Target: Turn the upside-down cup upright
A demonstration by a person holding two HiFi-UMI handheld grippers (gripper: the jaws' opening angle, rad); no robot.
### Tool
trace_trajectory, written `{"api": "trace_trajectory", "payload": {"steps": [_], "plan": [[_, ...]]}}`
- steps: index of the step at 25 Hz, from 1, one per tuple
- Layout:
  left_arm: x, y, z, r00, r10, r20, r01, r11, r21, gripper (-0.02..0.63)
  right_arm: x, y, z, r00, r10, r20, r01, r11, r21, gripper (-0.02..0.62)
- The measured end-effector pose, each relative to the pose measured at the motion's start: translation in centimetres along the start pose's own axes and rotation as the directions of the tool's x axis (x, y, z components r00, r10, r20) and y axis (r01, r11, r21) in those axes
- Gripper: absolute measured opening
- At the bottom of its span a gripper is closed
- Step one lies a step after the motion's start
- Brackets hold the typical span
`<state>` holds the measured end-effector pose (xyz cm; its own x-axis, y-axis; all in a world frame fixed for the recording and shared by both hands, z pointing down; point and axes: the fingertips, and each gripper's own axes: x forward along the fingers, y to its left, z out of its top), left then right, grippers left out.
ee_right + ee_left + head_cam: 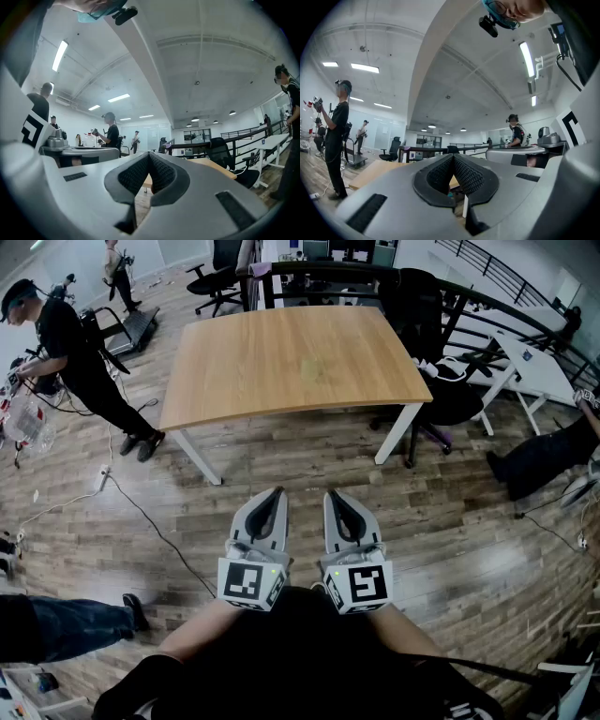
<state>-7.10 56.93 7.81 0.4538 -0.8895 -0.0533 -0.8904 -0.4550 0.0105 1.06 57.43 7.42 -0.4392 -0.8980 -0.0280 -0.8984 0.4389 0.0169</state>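
No cup shows in any view. The wooden table (291, 362) stands ahead with a bare top; its edge also shows in the left gripper view (370, 172) and the right gripper view (219, 168). My left gripper (277, 491) and right gripper (330, 495) are held side by side close to my body, level, over the wood floor well short of the table. Both point toward the table. The left gripper (453, 155) has its ribbed pads pressed together with nothing between them, and the right gripper (149, 153) is shut and empty too.
A person in black (75, 362) stands left of the table, and another person's leg (66, 626) reaches in at lower left. Black office chairs (441, 381) crowd the table's right side and back. Cables (141, 512) trail over the floor. A white desk (534, 367) stands at far right.
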Motion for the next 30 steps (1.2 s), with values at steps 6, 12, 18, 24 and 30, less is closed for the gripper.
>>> {"api": "trace_trajectory", "payload": {"steps": [6,12,18,24,30], "plan": [[-0.9,1.7,-0.1,1.0,0.004,0.002,-0.004,1.0,-0.008,0.008,0.9,1.4,-0.5,1.0,-0.015,-0.007,0.015,1.0,0.0,0.014],[-1.2,4.0,-0.2,1.0,-0.018,0.012,0.018,1.0,-0.012,0.008,2.3,3.0,-0.8,0.999,-0.043,-0.015,0.043,0.999,-0.016,0.014],[-1.4,7.0,-2.3,0.999,-0.042,-0.003,0.042,0.998,-0.051,0.008,3.8,4.7,-2.8,0.996,-0.078,-0.048,0.079,0.997,0.02,0.014],[-0.3,8.8,-4.8,0.997,-0.052,-0.06,0.046,0.994,-0.104,0.008,5.8,3.9,-4.2,0.992,-0.092,-0.087,0.096,0.995,0.04,0.014],[6.2,12.2,-7.2,0.994,-0.021,-0.106,0.009,0.994,-0.112,0.008,12.5,0.3,-6.5,0.991,-0.078,-0.109,0.083,0.996,0.041,0.014]]}}
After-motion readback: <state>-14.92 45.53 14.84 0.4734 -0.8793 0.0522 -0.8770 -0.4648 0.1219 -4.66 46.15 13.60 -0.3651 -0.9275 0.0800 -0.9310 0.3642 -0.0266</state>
